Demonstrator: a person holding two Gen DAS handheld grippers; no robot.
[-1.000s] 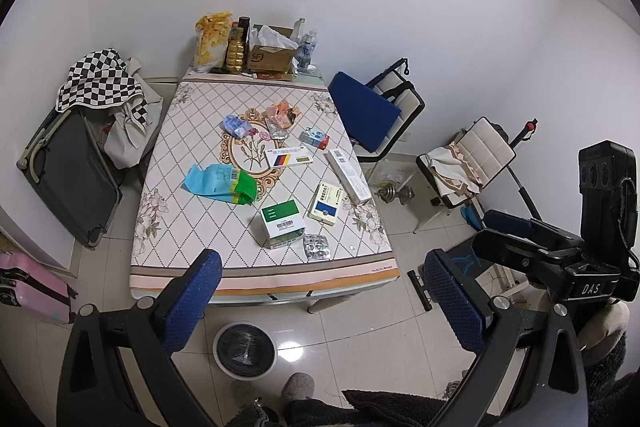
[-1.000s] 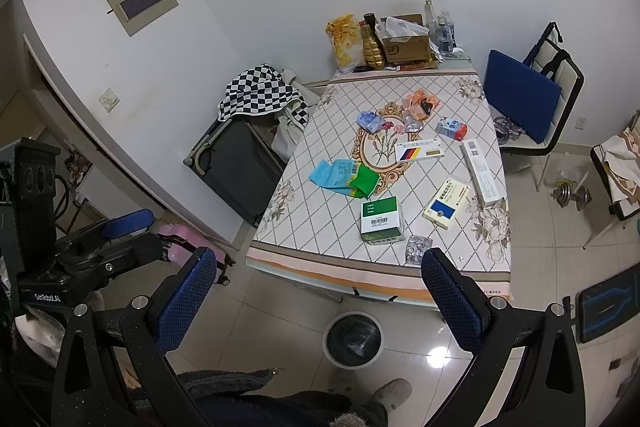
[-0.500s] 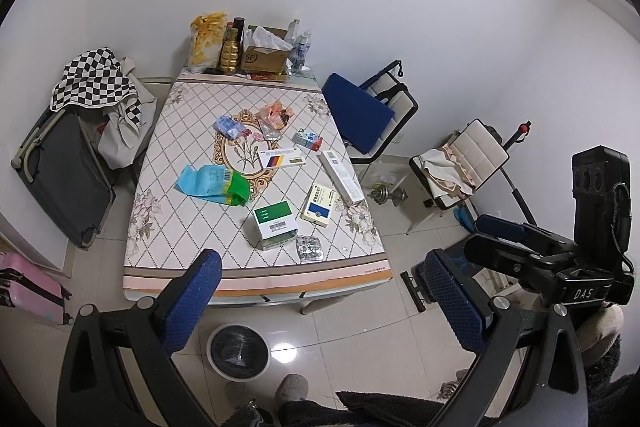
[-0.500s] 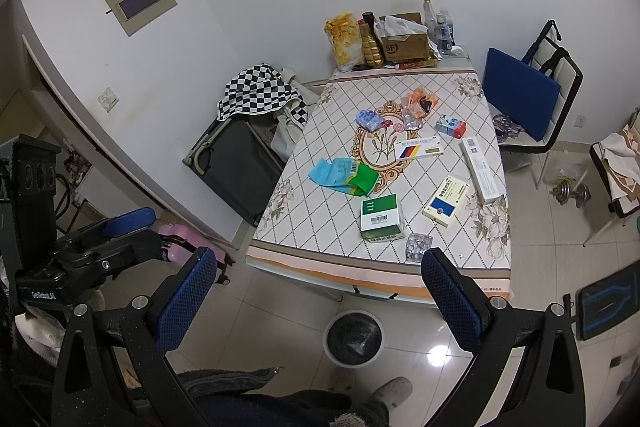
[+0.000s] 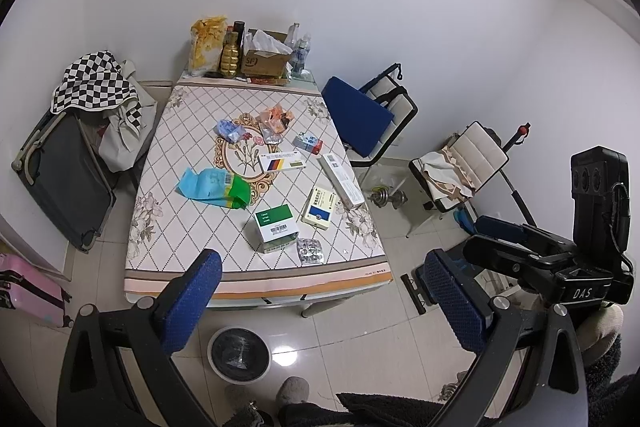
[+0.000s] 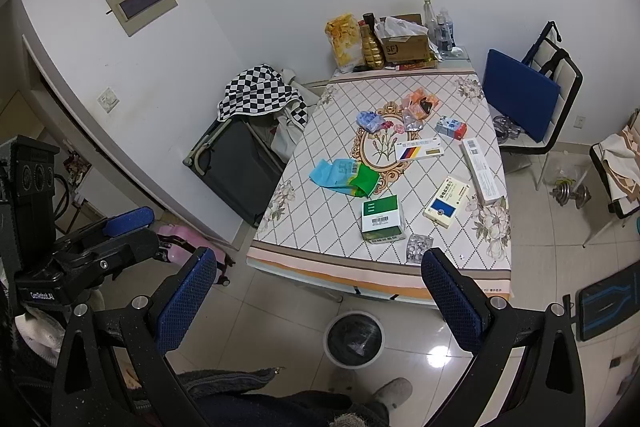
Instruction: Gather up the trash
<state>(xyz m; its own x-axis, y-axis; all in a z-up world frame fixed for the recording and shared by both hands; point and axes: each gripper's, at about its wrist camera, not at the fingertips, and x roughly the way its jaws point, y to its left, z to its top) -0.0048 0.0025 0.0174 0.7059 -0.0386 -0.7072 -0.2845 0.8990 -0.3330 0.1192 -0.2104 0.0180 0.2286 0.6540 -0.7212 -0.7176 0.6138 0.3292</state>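
While both grippers, left [image 5: 320, 299] and right [image 6: 316, 297], hang wide open and empty, the blister pack [image 6: 418, 247] lies nearest, at the table's [image 6: 304, 269] near edge, at 12 o'clock, bin [image 6: 354, 339] below; neither is clearly nearer.

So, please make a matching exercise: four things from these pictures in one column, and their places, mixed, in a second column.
Things:
1. green and white box
2. trash bin
3. cardboard box
4. blister pack

Places:
a. on the floor, in front of the table
b. far end of the table, by the wall
c. near table edge, right of the green and white box
d. on the tablecloth, left of the cream and blue box

Pairs: 1-d, 2-a, 3-b, 4-c
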